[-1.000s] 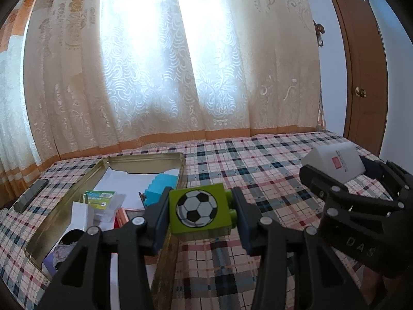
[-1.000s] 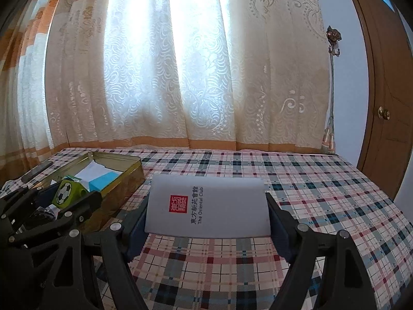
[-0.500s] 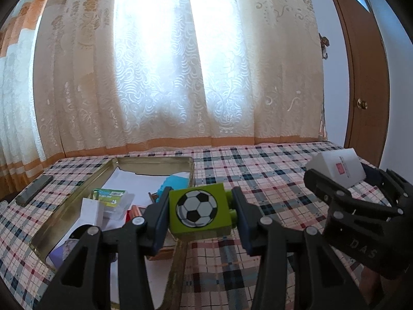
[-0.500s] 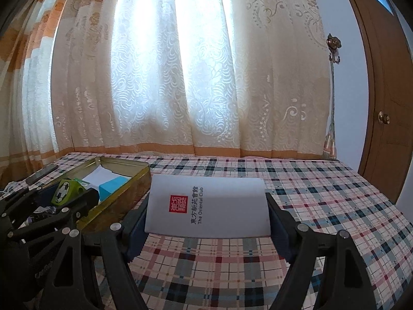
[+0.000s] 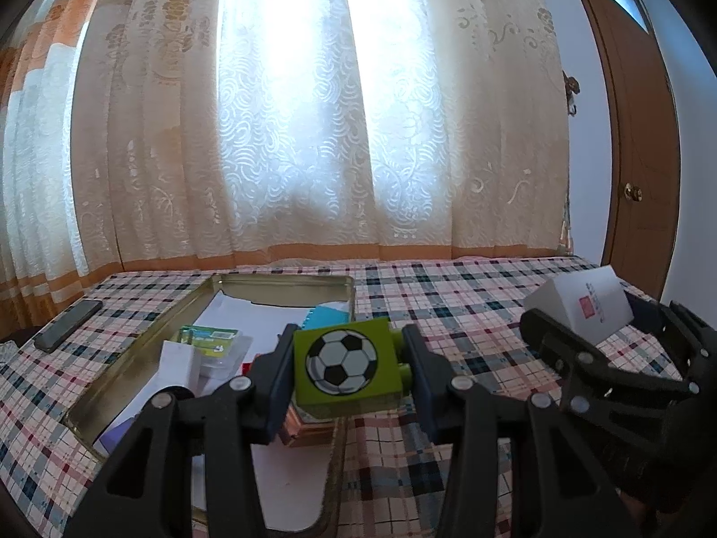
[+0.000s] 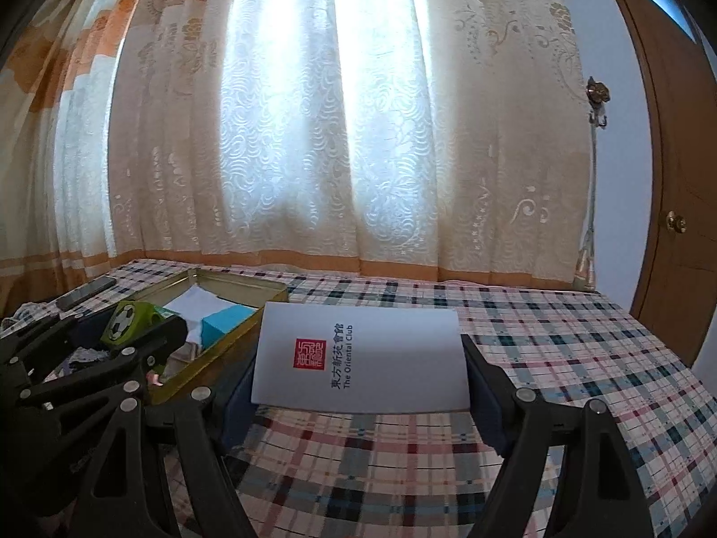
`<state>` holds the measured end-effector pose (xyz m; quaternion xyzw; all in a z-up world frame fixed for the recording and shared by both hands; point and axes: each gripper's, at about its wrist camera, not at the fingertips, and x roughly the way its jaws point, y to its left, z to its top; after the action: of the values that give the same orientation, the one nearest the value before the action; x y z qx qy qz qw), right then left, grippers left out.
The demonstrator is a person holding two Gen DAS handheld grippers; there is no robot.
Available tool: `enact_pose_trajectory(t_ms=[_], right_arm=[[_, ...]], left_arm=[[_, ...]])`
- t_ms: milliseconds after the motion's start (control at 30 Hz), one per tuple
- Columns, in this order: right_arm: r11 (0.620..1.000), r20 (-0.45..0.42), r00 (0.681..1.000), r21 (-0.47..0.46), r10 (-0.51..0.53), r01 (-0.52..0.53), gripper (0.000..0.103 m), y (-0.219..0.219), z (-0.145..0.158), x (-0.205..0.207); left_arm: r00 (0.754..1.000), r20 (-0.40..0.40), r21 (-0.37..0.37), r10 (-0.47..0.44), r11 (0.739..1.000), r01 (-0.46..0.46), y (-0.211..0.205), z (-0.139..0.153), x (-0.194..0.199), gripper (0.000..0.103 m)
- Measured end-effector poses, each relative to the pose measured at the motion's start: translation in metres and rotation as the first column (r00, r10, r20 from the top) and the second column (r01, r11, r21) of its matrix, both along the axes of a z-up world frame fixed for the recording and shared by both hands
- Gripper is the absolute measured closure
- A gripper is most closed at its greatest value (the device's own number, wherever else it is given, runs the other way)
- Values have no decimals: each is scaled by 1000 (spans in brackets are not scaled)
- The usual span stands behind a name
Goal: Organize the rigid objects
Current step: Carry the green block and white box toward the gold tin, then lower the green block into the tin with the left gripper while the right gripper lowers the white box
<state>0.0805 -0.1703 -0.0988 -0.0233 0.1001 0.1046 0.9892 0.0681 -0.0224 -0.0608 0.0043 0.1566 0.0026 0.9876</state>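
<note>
Block [image 5: 346,367], green with a football print, sits pinched in the left gripper [image 5: 345,370] above the tin's [image 5: 287,281] near right edge; lower it level into free space. Right gripper [image 6: 358,372] clamps the white box [image 6: 360,356] right of the tin.

Plaid-covered bed [image 5: 470,314]: gold tin tray [image 5: 287,284] left, dark phone [image 5: 67,325] near left edge.

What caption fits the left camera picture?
Left hand-held gripper holding a green football block above the gold tin.
</note>
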Motion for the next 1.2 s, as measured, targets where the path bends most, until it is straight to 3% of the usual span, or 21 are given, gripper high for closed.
enact_pose_trajectory(t_ms=[733, 1200], right_arm=[[996, -31, 995, -8, 91, -92, 22, 31, 1, 8], [960, -120, 953, 12, 278, -278, 22, 93, 44, 51]], left_arm=[[998, 10, -31, 55, 998, -54, 37, 8, -9, 58], [970, -82, -13, 229, 973, -231, 119, 32, 8, 58]])
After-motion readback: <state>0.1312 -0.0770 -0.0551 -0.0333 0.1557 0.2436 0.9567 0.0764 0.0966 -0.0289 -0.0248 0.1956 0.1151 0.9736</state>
